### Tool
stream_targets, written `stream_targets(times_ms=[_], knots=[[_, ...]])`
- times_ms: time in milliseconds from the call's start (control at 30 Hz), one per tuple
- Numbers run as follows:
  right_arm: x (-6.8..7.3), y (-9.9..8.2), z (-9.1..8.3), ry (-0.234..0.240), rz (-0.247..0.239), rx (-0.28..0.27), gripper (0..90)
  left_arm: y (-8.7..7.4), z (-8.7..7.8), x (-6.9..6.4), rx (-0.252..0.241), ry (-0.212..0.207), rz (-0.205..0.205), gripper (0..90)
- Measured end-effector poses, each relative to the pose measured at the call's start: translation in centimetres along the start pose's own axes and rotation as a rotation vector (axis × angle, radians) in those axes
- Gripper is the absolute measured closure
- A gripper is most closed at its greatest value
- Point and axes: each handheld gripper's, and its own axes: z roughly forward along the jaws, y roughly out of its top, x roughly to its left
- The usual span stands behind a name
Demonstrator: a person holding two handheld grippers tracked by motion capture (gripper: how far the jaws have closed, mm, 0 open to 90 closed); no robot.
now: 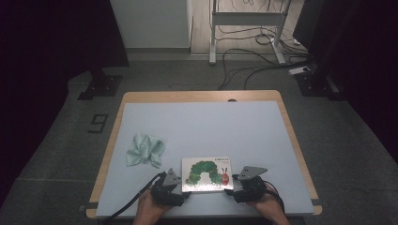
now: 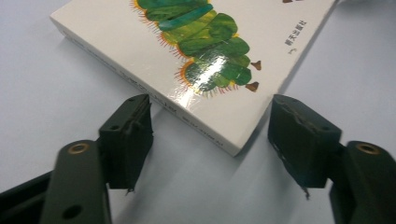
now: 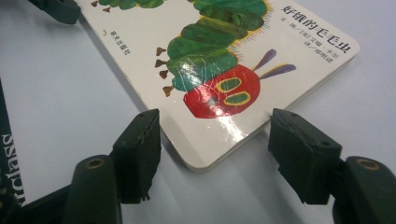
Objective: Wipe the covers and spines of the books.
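A white board book (image 1: 207, 174) with a green caterpillar on its cover lies flat on the pale blue mat (image 1: 202, 126), close to the front edge. My left gripper (image 1: 183, 189) rests at the book's near left corner. In the left gripper view that corner of the book (image 2: 196, 60) points in between the open jaws of the gripper (image 2: 210, 112), and neither pad touches it. My right gripper (image 1: 233, 187) sits at the near right corner. There the rounded corner of the book (image 3: 219, 70), under the red caterpillar head, lies between the open jaws of the gripper (image 3: 215, 121), untouched.
A crumpled pale green cloth (image 1: 145, 149) lies on the mat to the left of the book. The mat covers a wooden table (image 1: 202, 96). Behind the table, cables (image 1: 248, 61) trail across the floor below a white desk frame (image 1: 246, 18).
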Motion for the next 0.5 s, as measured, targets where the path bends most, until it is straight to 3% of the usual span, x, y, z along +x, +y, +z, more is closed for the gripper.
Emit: stream_targets(times_ms=[400,500], knots=[[-1.1,0.6,0.9,-0.049,0.025,-0.025,41.7,0.8,0.7,1.8,-0.028,0.023,0.032,38.9],[-1.3,0.9,1.1,-0.073,0.017,-0.020,43.9,1.0,0.8,2.4,-0.032,0.033,0.020,41.9]])
